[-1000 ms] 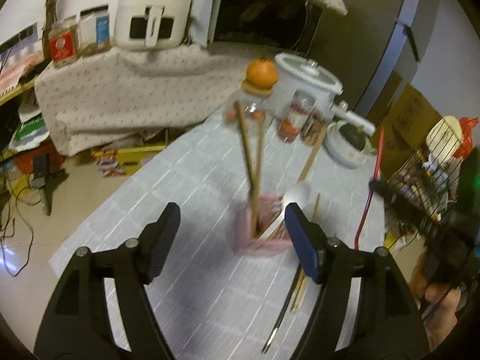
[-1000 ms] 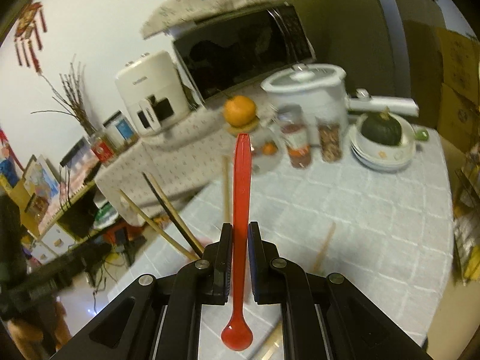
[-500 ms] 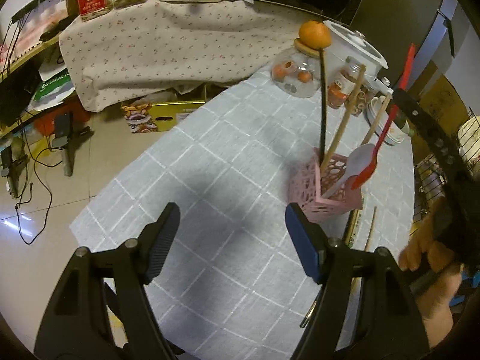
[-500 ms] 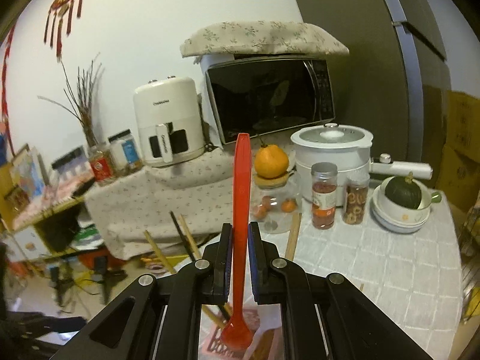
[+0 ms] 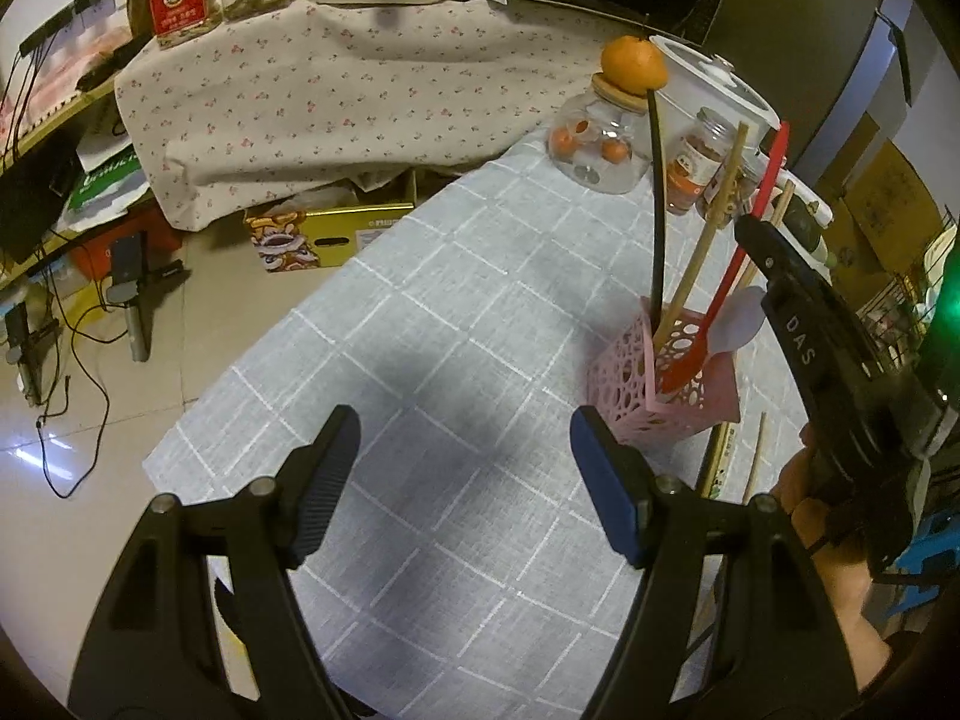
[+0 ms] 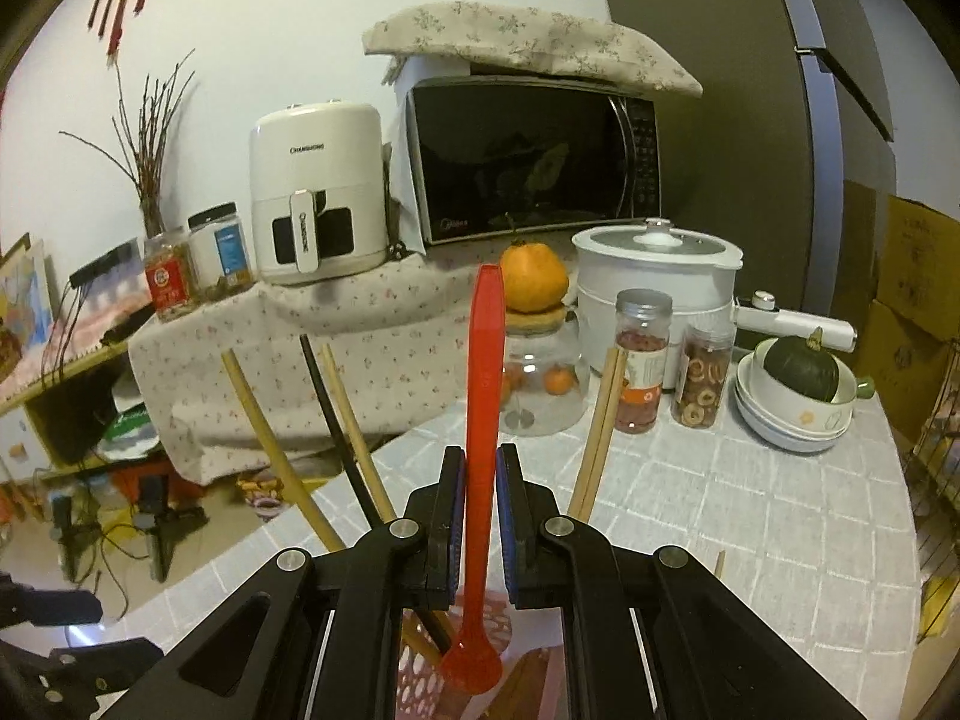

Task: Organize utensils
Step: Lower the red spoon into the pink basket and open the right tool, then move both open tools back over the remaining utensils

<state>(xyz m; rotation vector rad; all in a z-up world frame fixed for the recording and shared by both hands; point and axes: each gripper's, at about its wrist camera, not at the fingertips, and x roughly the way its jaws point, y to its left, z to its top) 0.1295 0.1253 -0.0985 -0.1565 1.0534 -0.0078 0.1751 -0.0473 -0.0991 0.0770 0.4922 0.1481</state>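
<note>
Dim, warm indoor light, slight noise in both views. Heavy fisheye: black vignette corners, straight lines bow near edges. Left wrist view: soft dark shadow on the desk [image 5: 456,372] ahead of the left claw [image 5: 465,456], glare patch on floor tiles [image 5: 36,444] at left. Right wrist view: microwave door [image 6: 528,156] shows faint reflections; red spoon [image 6: 480,420] bowl slightly soft up close.

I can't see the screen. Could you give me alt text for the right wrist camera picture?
The right hand-held gripper is shut on a red spoon, bowl end down over a pink perforated utensil holder that has chopsticks sticking out. Behind, on the grey checked tablecloth, stand jars, an orange and a white cooker.
</note>
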